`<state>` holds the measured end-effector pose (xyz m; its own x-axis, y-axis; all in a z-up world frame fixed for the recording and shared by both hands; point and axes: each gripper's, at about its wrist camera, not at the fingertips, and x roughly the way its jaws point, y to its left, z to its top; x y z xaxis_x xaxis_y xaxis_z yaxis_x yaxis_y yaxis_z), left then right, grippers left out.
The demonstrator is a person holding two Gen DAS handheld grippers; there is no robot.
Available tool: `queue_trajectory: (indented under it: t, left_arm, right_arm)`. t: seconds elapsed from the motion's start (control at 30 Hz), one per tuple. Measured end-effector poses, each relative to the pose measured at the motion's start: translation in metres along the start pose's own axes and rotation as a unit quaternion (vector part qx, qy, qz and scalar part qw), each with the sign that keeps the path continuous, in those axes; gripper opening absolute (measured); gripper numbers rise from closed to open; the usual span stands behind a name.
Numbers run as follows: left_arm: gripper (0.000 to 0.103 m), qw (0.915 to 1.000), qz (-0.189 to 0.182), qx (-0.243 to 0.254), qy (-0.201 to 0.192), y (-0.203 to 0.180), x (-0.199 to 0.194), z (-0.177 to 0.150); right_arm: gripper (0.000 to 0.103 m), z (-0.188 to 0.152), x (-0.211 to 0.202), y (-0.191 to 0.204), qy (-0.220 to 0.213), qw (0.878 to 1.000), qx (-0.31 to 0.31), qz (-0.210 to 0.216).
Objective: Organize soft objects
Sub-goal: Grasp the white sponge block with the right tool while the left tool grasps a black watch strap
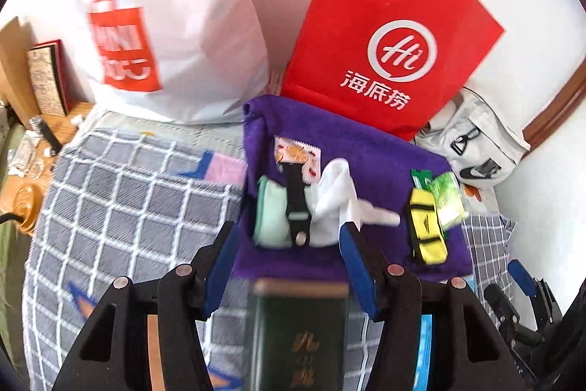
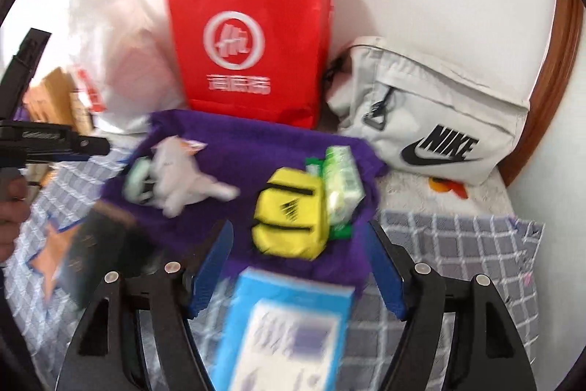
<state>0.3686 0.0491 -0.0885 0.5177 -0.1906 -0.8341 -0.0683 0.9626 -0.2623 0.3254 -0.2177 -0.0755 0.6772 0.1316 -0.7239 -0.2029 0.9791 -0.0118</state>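
Your left gripper (image 1: 289, 240) spread wide over a purple towel (image 1: 370, 156), white sock (image 1: 335, 196) and mint pouch (image 1: 273, 211) ahead, yellow mini backpack (image 1: 426, 226) right, red bag (image 1: 388, 28) behind.

both the left gripper (image 1: 289, 266) and right gripper (image 2: 300, 266) have black frames, blue fingers and copper-coloured rivets.

Left claw (image 1: 289, 244) and right claw (image 2: 300, 244) both gape wide.

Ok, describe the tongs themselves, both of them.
Both match: the left tongs and the right tongs have black angular frames, round metal-coloured pivot pins and flat blue fingers. No cables, sleeves or markings show.
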Motion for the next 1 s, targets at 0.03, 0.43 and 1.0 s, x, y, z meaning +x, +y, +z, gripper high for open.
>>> queue_trajectory:
  t: [0.03, 0.43, 1.0]
  left_arm:
    - [0.055, 1.0000, 0.001, -0.002, -0.005, 0.003, -0.009, -0.007]
    - [0.055, 0.9999, 0.000, 0.002, -0.010, 0.022, -0.059, -0.097]
    - [0.055, 0.9994, -0.019, -0.028, 0.010, 0.053, -0.061, -0.192]
  right_arm:
    - [0.072, -0.005, -0.007, 0.005, -0.003, 1.000, 0.002, 0.003]
    - [0.072, -0.081, -0.059, 0.056, 0.033, 0.996, 0.018, 0.085]
    - [0.065, -0.156, -0.050, 0.098, 0.072, 0.990, -0.005, 0.124]
